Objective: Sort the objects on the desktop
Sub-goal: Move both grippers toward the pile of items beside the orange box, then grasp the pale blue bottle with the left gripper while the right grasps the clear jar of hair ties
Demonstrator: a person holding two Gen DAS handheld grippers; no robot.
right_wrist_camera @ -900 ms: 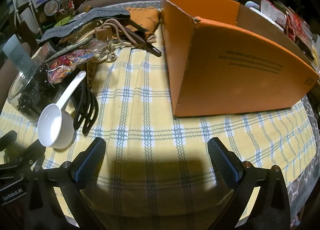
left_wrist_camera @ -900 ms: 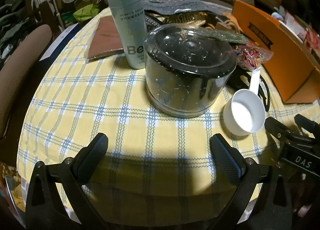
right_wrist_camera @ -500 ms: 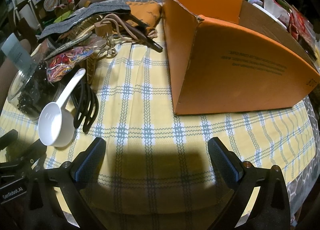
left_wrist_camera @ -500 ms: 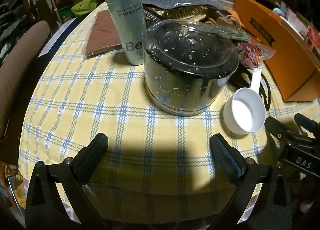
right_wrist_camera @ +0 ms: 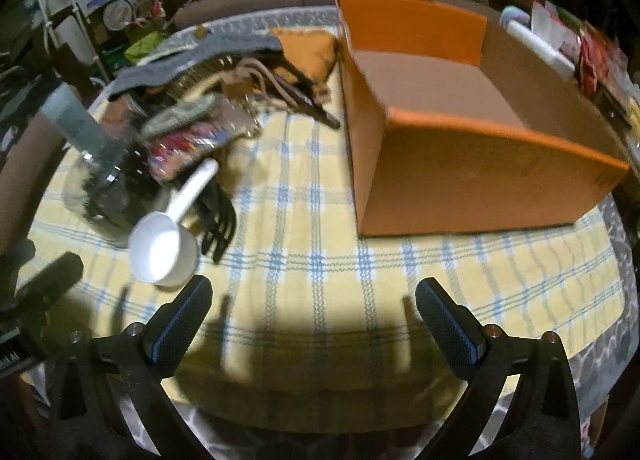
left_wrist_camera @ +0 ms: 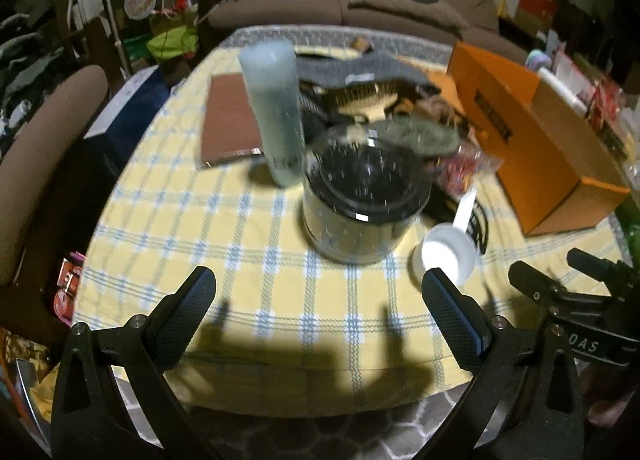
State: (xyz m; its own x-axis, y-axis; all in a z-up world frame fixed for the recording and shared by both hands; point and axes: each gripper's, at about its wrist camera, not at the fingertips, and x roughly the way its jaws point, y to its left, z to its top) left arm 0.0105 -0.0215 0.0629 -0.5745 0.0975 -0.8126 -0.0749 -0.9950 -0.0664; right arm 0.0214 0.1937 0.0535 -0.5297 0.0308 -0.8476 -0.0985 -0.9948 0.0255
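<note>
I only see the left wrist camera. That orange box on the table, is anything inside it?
Observer: The right wrist view looks into the orange box; the part of its inside that shows holds nothing.
Operator: And the other tongs?
Observer: The right tongs stand wide open over the tablecloth, nothing between them.
Operator: What's the black thing by the scoop?
Observer: Curved black prongs, perhaps a hair clip, beside the white scoop.

The tablecloth point(left_wrist_camera: 168, 220) under both claws has a yellow check with blue and white lines. Ahead of the left claw stand a clear jar point(left_wrist_camera: 362, 204) with a black lid and a pale blue-green bottle point(left_wrist_camera: 276, 112). The scoop point(right_wrist_camera: 166, 248) is white, the box point(right_wrist_camera: 472, 180) ahead of the right claw orange.
</note>
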